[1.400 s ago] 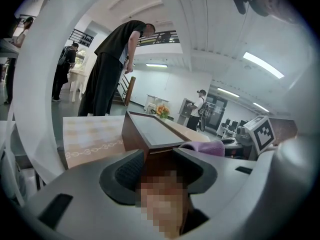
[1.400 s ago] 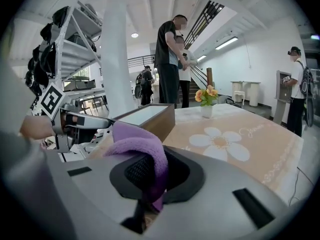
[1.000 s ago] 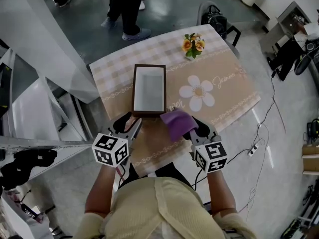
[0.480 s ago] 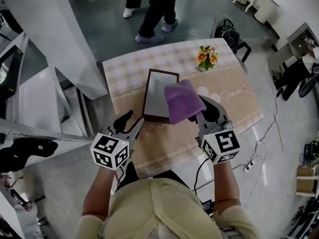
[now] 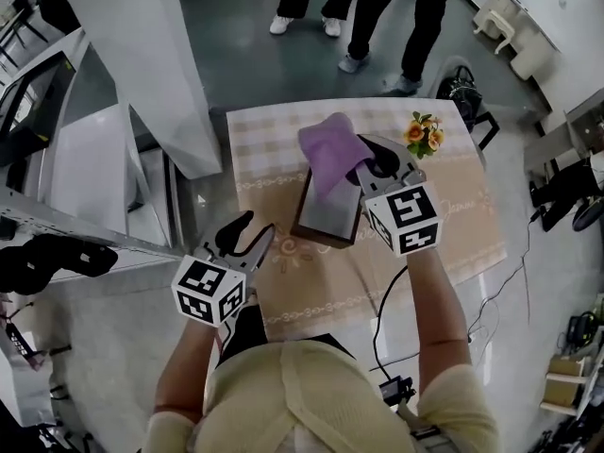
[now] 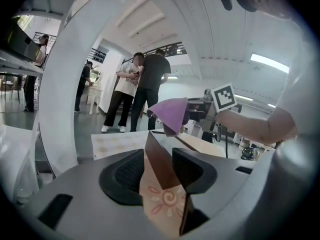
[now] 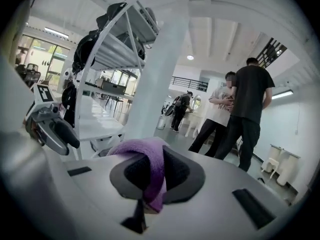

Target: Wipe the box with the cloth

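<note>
The right gripper (image 5: 376, 165) has its jaws clamped on the purple cloth (image 5: 330, 149), which hangs over the far end of the box (image 5: 330, 215). The box lies on the worktop (image 5: 425, 239), its long axis running away from the person, and looks empty. The left gripper (image 5: 253, 229), jaws apart and holding nothing, sits just short of the box's near corner.

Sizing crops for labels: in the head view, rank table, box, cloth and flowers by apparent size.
Table: largest.
Box and cloth: alike; the raised cloth hides part of the box, so unranked.
Flowers: smallest.
</note>
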Action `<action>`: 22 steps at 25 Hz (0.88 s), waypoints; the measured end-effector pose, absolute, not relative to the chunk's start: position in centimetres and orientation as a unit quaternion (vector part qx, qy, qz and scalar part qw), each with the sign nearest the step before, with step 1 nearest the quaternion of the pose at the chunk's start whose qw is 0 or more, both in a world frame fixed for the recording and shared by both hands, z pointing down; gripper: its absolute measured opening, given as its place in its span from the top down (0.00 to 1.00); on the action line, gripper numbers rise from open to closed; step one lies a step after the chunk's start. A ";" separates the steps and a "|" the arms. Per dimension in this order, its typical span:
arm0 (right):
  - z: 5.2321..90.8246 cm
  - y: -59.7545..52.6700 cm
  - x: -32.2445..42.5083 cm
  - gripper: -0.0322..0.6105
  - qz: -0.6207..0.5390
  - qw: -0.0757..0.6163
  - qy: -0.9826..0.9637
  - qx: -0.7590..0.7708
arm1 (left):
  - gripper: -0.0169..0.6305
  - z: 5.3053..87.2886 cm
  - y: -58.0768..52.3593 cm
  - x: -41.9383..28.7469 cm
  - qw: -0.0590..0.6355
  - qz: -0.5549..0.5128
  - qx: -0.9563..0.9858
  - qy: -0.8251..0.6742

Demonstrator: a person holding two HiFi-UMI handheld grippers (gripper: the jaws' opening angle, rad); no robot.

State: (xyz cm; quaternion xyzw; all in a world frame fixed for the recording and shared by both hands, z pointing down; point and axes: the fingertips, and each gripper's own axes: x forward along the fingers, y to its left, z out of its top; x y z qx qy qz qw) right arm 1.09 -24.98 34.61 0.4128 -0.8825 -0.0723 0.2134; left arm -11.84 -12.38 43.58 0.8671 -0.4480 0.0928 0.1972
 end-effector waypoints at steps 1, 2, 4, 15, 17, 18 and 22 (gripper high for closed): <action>34.8 -25.8 0.5 0.88 -0.079 0.224 -0.883 0.405 | 0.68 43.6 -12.4 -12.0 0.198 0.092 0.866 -0.450; 35.0 -26.5 -0.2 0.88 -0.086 0.235 -0.884 0.396 | 0.68 43.7 -12.4 -12.1 0.198 0.091 0.865 -0.452; 35.6 -27.6 -1.7 0.88 -0.100 0.260 -0.885 0.374 | 0.68 43.8 -12.5 -12.2 0.199 0.089 0.864 -0.454; 40.9 -31.8 -5.3 0.88 -0.262 0.417 -0.832 0.256 | 0.68 44.7 -13.1 -13.2 0.213 0.085 0.854 -0.466; 42.8 -31.0 -5.8 0.88 -0.322 0.465 -0.803 0.187 | 0.68 44.9 -13.1 -13.1 0.215 0.088 0.855 -0.464; 43.7 -30.5 -5.9 0.88 -0.340 0.485 -0.791 0.152 | 0.68 45.0 -13.1 -13.1 0.216 0.090 0.855 -0.463; 45.6 -29.3 -6.4 0.88 -0.323 0.515 -0.790 0.083 | 0.68 45.4 -13.3 -13.0 0.222 0.092 0.855 -0.461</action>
